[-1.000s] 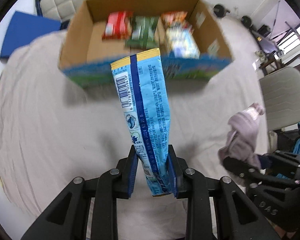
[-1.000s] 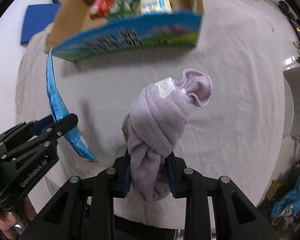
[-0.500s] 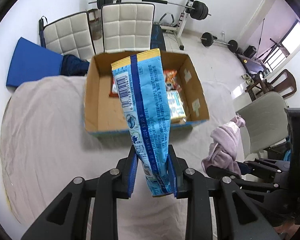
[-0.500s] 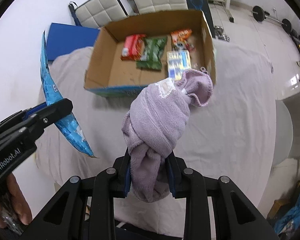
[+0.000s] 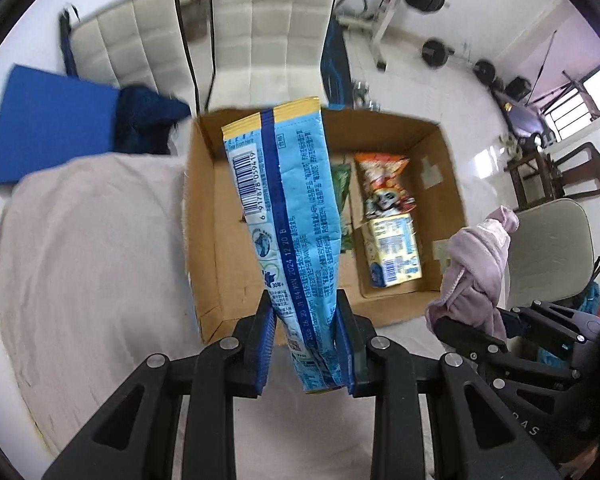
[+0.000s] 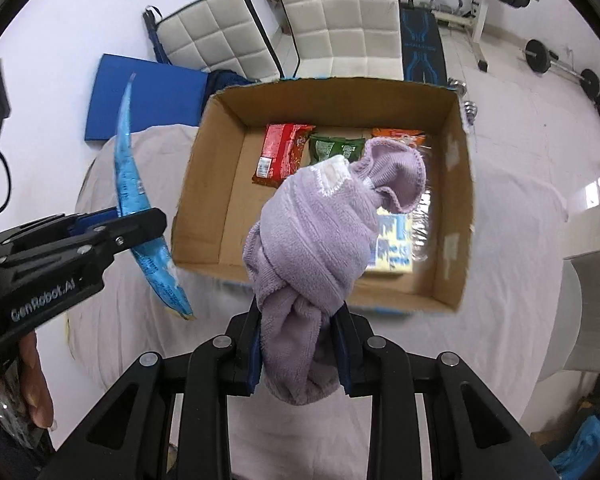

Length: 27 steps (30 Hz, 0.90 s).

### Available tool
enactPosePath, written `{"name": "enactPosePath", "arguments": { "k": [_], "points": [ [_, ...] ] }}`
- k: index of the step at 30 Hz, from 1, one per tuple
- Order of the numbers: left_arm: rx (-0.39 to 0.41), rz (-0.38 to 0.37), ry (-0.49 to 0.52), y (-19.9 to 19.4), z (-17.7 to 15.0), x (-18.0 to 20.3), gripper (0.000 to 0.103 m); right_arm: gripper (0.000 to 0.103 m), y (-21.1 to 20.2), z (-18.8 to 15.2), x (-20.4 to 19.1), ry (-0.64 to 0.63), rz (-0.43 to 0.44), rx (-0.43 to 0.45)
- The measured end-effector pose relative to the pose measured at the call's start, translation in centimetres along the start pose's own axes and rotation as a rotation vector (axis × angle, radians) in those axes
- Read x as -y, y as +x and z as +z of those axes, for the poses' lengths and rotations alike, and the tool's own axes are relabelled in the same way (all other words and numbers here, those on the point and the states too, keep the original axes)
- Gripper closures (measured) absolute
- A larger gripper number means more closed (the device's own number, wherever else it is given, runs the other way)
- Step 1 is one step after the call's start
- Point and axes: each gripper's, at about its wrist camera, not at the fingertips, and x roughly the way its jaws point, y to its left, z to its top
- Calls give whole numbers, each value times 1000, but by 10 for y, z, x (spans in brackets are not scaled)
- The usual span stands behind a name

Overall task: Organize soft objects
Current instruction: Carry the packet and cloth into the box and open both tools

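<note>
Your left claw (image 5: 305, 344) is clenched on the lower end of a blue snack packet (image 5: 288, 216), so the packet stands up ahead of the fingers and hangs clear of the cloth-covered counter (image 5: 88, 248). Your right claw (image 6: 299, 350) is clamped on the tail of a knotted lilac towel (image 6: 320, 236), gripped below the knot, which likely keeps the bundle from unrolling. Both loads are in the air at the near side of the open cardboard box (image 6: 458, 216), which sits on the counter, so each looks ready to go in.

Inside the box lie a red packet (image 6: 281, 154), a green packet (image 6: 334, 148), an orange packet (image 5: 384, 184) and a yellow-and-blue pack (image 5: 394, 250), crowded toward the far wall and right side. The left part of the floor is bare, so that seems the easier spot. The near wall rises between your claws and the floor, and the two claws are near each other, so mind them crossing. White padded chairs (image 6: 340, 12) and a blue mat (image 6: 140, 92) stand beyond the box
</note>
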Motion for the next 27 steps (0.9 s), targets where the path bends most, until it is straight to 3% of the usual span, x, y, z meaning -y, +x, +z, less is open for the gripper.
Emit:
{"name": "enactPosePath", "arguments": {
  "k": [7,11,15,25,27],
  "points": [
    [-144,46,-4,61,33,-17,78,72,66,34,8,19,-51,-82],
    [-219,74,16,97,39,-23,78,72,112,46,11,27,-54,-152],
    [-307,59,-29,137,43,-36,78,72,147,51,11,9,-80,-209],
    [-396,64,-44,171,43,-42,77,68,194,56,17,7,-46,-308],
    [-390,62,-42,169,43,-42,77,59,198,56,20,-1,-82,-311]
  ]
}}
